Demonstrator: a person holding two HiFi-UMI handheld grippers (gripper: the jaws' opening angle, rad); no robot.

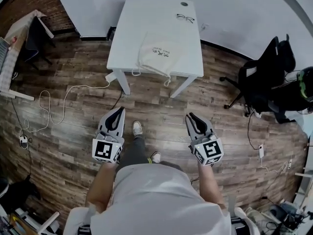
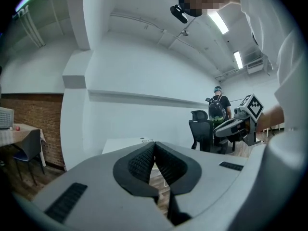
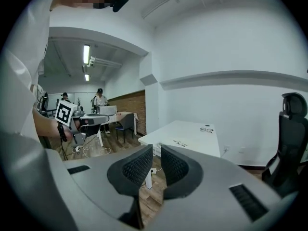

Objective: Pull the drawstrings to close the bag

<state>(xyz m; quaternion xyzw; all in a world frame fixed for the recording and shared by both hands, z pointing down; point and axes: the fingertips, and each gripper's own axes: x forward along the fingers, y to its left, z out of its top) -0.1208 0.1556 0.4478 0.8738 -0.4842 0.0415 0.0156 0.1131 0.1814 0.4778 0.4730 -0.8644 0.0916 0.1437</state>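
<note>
**Grippers empty, bag untouched on the table**

The left gripper [image 1: 119, 112] is held with its jaws pressed together, nothing gripped. The right gripper [image 1: 191, 116] is closed but for a thin slit, with nothing caught in it. Both are held out in front of the person over the wooden floor [image 1: 156, 106], well apart from the table [image 1: 146, 13]. The bag [image 1: 156, 53] is laid flat on the table's near part; its drawstrings [image 1: 167, 80] are draped over the near edge, untouched. Glasses [image 1: 185, 18] are seen near the table's far right corner.
</note>
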